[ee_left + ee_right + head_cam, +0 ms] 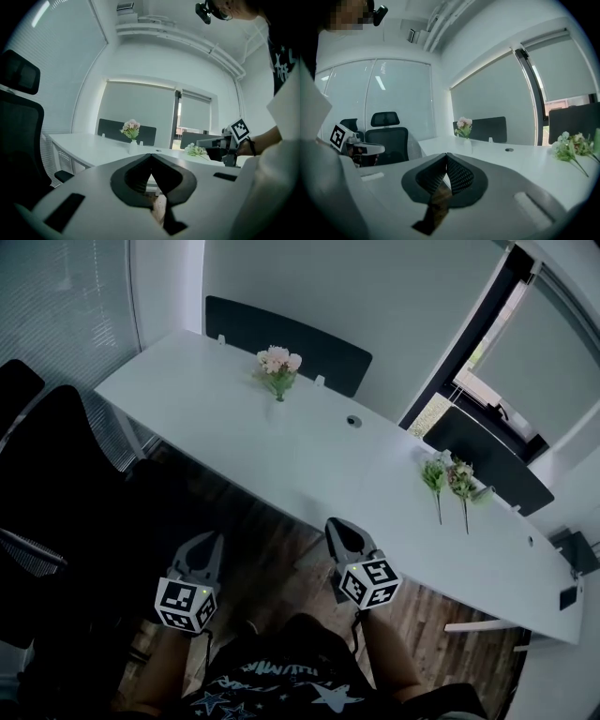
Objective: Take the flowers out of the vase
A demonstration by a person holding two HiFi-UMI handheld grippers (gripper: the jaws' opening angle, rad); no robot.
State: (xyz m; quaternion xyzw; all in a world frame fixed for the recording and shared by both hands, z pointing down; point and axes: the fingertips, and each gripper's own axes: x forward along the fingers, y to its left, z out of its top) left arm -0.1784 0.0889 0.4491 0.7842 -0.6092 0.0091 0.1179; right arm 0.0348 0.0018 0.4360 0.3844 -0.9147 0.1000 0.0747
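Several pink flowers (278, 360) stand in a small white vase (133, 147) near the tabletop's far edge, toward its left end. Two loose stems (450, 486) lie flat toward the right end, well apart from the vase. Both grippers hang short of the near edge, over the wooden floor (272, 554). The left gripper (208, 545) has its jaws pressed together on nothing, and the right gripper (337, 531) is likewise closed and empty.

The step in hand looks like the approach. To do it well, one gripper should spread its jaws before reaching the bunch, close on the stems just above the vase's mouth and lift straight up. The other should steady the vase, which seems light and easy to tip.

The long white table (234, 432) has a cable grommet (353, 421) midway and dark panels (300, 338) along its far edge. Black office chairs (56, 474) stand at its left end, and blinds cover the windows.
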